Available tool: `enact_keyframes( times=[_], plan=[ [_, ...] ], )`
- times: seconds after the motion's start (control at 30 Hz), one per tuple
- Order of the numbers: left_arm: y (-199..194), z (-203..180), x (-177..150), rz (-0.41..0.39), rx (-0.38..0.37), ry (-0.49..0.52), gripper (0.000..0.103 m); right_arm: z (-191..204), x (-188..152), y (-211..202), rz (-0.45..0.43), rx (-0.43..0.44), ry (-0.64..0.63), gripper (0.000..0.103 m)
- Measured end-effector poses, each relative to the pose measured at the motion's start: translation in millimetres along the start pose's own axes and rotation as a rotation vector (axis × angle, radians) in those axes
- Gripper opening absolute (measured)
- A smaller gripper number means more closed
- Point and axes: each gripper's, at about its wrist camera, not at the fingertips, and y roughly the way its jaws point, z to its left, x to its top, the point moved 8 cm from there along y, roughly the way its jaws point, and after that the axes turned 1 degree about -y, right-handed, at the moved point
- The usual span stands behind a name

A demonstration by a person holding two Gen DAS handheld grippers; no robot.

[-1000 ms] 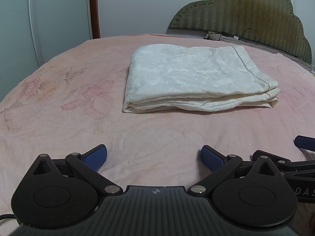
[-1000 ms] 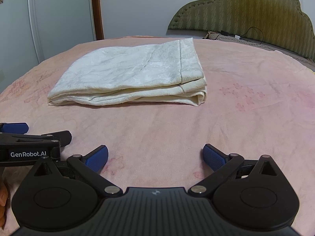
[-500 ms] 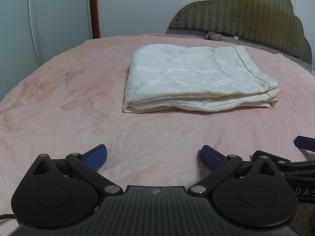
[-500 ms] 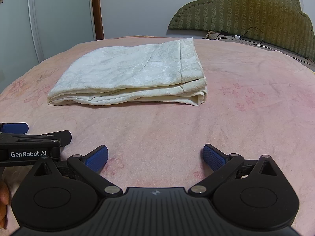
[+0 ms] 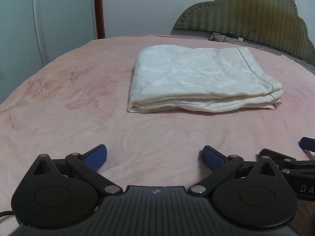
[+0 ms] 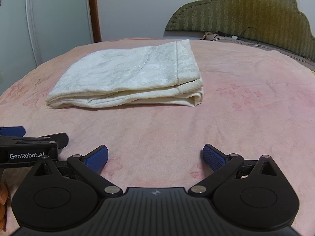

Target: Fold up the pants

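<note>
Cream pants point(image 5: 198, 80), folded (long axis across frame), lie mid-bed ahead of both spread, empty tongs: left tongs point(image 5: 154, 157), right tongs point(image 6: 155, 157), neither clearly nearer.

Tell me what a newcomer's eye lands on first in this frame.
First, the cream-white folded pants, lying in neat layers in the middle of the pink floral bedspread. Next, the left gripper and right gripper, both open and empty, low over the bedspread short of the pants, blue fingers spread. Behind, an olive scalloped headboard stands against the wall.
</note>
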Motion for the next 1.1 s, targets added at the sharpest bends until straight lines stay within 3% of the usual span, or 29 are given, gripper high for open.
enact_keyframes(
  times=[1.1],
  plan=[
    [-0.7, -1.7, -0.5, 0.002, 0.001, 0.000, 0.103, 0.4, -1.0, 3.0, 0.022, -0.004, -0.009, 0.103]
  ],
)
